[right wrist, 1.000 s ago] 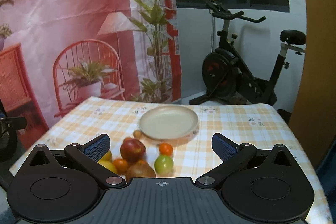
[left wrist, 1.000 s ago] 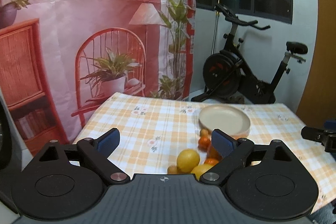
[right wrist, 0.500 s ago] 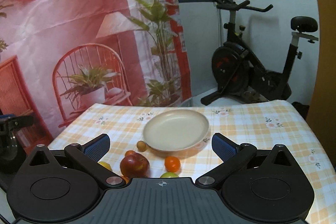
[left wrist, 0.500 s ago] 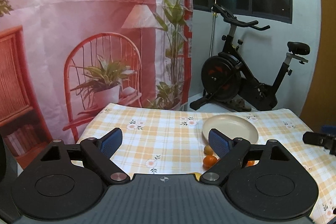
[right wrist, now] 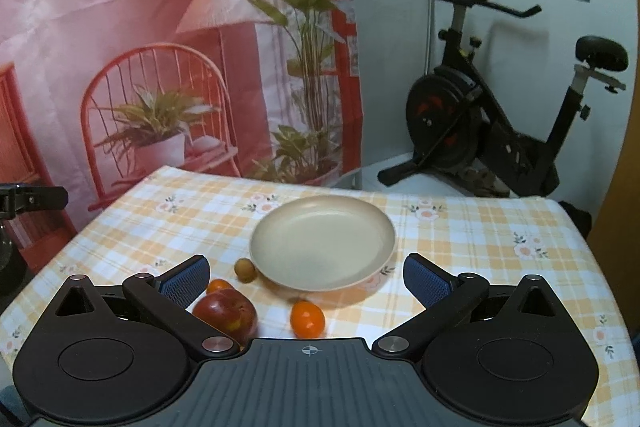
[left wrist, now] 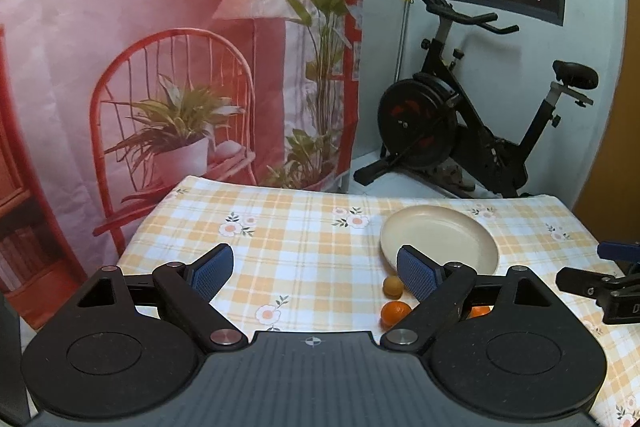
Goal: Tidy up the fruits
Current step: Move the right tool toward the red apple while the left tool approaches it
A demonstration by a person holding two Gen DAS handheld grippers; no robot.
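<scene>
Both the left tongs [left wrist: 310, 269] and the right tongs [right wrist: 306, 277] are wide apart and hold nothing, and the fruits, an apple [right wrist: 226, 315], oranges [right wrist: 307, 319] and a small brown one [right wrist: 245, 270], lie on the surface [right wrist: 460, 239] just under them, beside the plate [right wrist: 323, 247]

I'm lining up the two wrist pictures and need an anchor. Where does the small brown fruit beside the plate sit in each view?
Left wrist: small brown fruit right of centre, just left of the right finger's blue pad, below the plate rim.
Right wrist: left of centre, at the plate's lower left rim.
Shared landmark: exercise bike behind the table.
</scene>
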